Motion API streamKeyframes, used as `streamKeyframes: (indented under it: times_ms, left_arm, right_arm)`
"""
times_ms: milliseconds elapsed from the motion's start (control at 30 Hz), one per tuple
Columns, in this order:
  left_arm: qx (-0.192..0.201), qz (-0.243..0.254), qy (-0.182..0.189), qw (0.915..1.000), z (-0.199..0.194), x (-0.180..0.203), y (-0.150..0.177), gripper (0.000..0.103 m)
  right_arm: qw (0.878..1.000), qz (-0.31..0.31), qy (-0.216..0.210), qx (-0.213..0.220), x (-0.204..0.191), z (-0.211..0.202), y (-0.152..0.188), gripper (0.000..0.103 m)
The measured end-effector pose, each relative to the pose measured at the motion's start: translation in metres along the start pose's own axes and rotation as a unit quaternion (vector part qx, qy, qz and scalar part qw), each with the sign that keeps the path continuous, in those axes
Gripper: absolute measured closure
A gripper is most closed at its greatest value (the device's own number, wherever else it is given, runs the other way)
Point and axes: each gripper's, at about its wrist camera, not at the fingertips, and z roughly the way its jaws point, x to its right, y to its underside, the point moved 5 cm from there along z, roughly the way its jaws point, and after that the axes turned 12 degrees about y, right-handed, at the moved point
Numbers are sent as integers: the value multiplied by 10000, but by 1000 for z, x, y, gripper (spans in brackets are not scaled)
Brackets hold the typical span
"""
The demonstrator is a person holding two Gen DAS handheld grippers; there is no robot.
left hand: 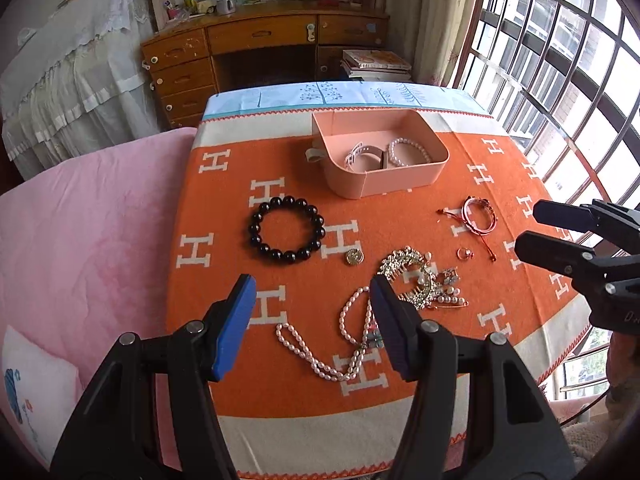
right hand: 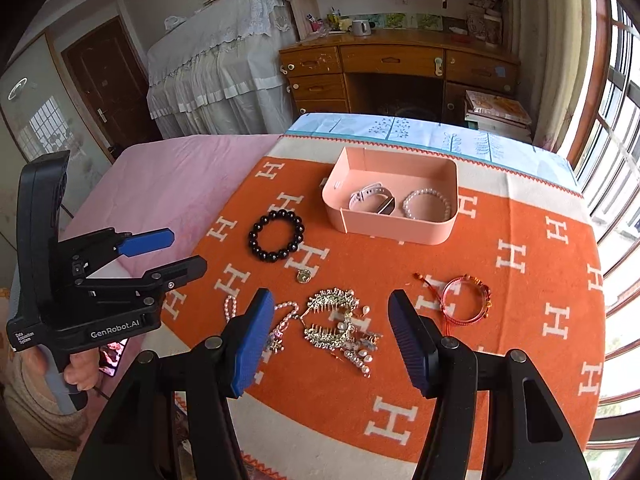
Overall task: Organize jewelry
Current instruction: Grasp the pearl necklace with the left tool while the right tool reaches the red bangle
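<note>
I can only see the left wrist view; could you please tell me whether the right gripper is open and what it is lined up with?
Observer: The right gripper is open, and in its own view the gold hair comb lies between its fingers.
Operator: Thank you. What sits beside the pearl bracelet in the box?
Observer: A white-strapped watch lies to its left in the pink box, and its dark face shows from this side.
Operator: And where does my left gripper sit?
Observer: The left gripper is open, with its tips by the cloth's left edge, left of the black bead bracelet.
</note>
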Motion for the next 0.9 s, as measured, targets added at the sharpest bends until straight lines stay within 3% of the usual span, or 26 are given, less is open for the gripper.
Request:
streamKeyframes:
  times_ms: [100,233,467,667,900]
  left_arm:
    - [-193,-252,29,9995,18,-12,17,47]
    - [-591,-662,18,9961,50,-28,41,47]
    - [-1224,-1348,131,9832,94,-49,63,53]
    - [-1642,-1647,125,9725,113,-54,68,63]
    - [-1714,-1781,-16,9690,117,-53,66,67]
  right_arm:
    - [9999,77,135,21,2,28,11,43]
    - [9993,340,-23,-178,5,61,30,43]
    - [9935,915,-295,-601,19,118,52,43]
    - [9926,953,-266,-708,24,135,58,43]
    - [9925,990,-178,-692,32,141,57,43]
